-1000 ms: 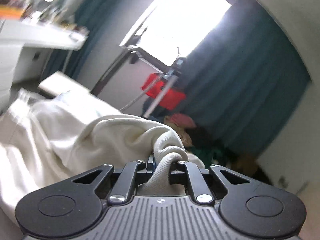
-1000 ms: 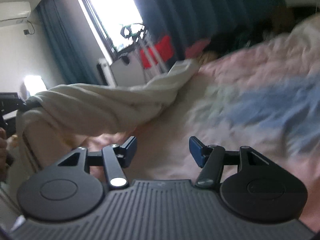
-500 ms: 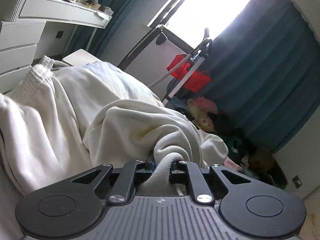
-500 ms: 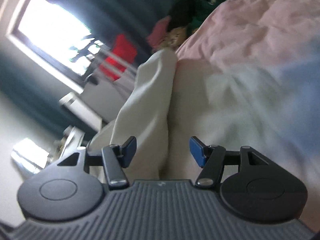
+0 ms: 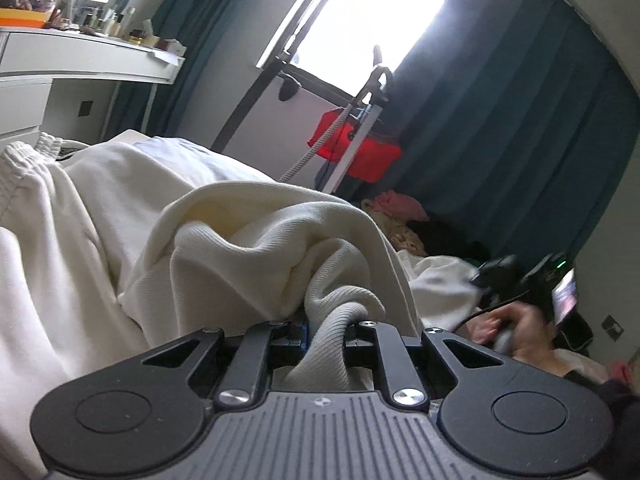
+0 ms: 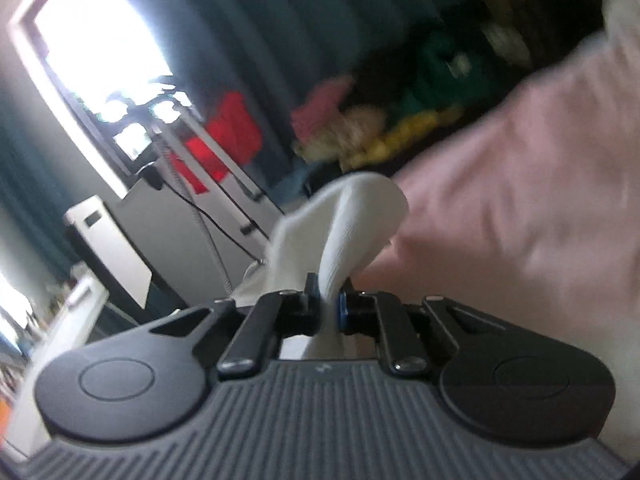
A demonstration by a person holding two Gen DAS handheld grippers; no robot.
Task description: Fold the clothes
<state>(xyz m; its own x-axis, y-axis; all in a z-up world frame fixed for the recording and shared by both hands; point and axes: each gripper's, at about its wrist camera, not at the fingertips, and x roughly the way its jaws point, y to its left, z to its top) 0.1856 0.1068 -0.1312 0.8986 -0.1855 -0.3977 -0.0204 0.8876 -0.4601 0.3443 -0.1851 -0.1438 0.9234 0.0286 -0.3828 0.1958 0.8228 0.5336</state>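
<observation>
A cream sweatshirt-like garment (image 5: 260, 232) lies bunched on the bed in the left wrist view. My left gripper (image 5: 326, 326) is shut on its ribbed cuff (image 5: 340, 308), which bulges up between the fingers. In the right wrist view my right gripper (image 6: 330, 304) is closing, and its pads pinch a white fold of the garment (image 6: 352, 216) that stands up above them. The pink bed cover (image 6: 500, 200) lies to the right of that fold. A person's hand (image 5: 516, 328) holding the other gripper shows at the right of the left wrist view.
A white dresser (image 5: 80, 68) with small bottles stands at the far left. A metal rack with a red bag (image 5: 356, 148) stands before the window and teal curtains (image 5: 500, 140). A pile of clothes (image 5: 400, 208) lies beyond the bed's edge.
My right gripper swept across the bed to the garment's end and went from open to pinching a fold. My left gripper sank lower, still holding the cuff. A hand has come into the left view.
</observation>
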